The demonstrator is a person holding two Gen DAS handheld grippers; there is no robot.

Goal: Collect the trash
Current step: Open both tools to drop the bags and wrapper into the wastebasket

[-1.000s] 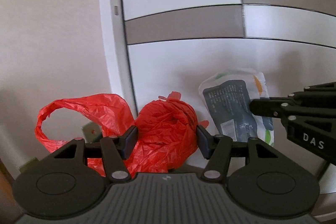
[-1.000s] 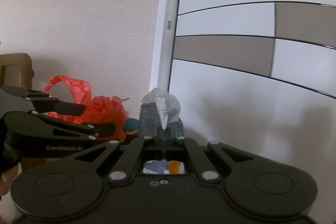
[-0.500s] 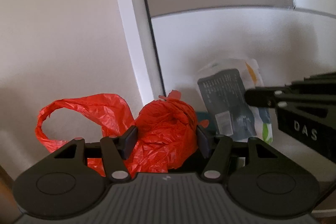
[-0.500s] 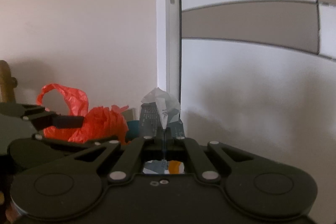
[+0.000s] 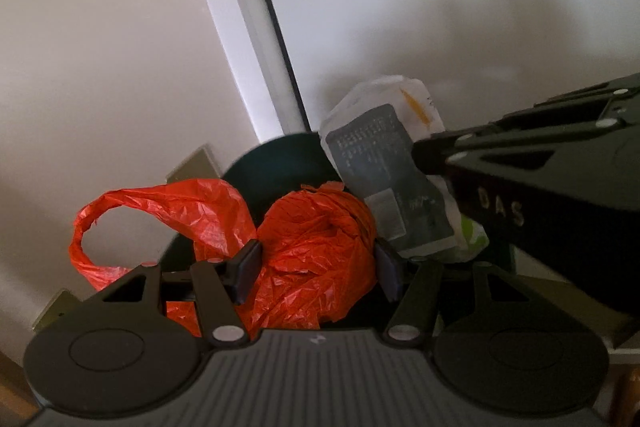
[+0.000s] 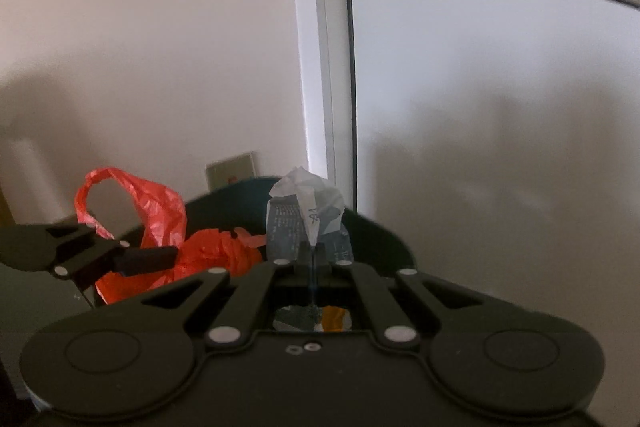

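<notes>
The red plastic bag (image 5: 316,255) is sitting crumpled into a ball between the jaws of the left gripper (image 5: 316,263), both pads pressing into its crinkled film, while one loose handle loop is sticking out to the left. The right gripper (image 6: 313,259) is pinching a creased snack packet (image 6: 306,215) with its jaws fully together; the packet is showing a dark grey printed panel, a white crumpled top and an orange mark. Both pieces of trash are hanging over the rim of a dark green bin (image 6: 384,247), whose round opening is lying just below them. Behind the bin, a plain cream wall (image 6: 140,47) is meeting a white door frame (image 6: 320,47) and a pale panelled door (image 6: 500,107). A beige wall plate (image 6: 231,169) is showing low on the wall.
</notes>
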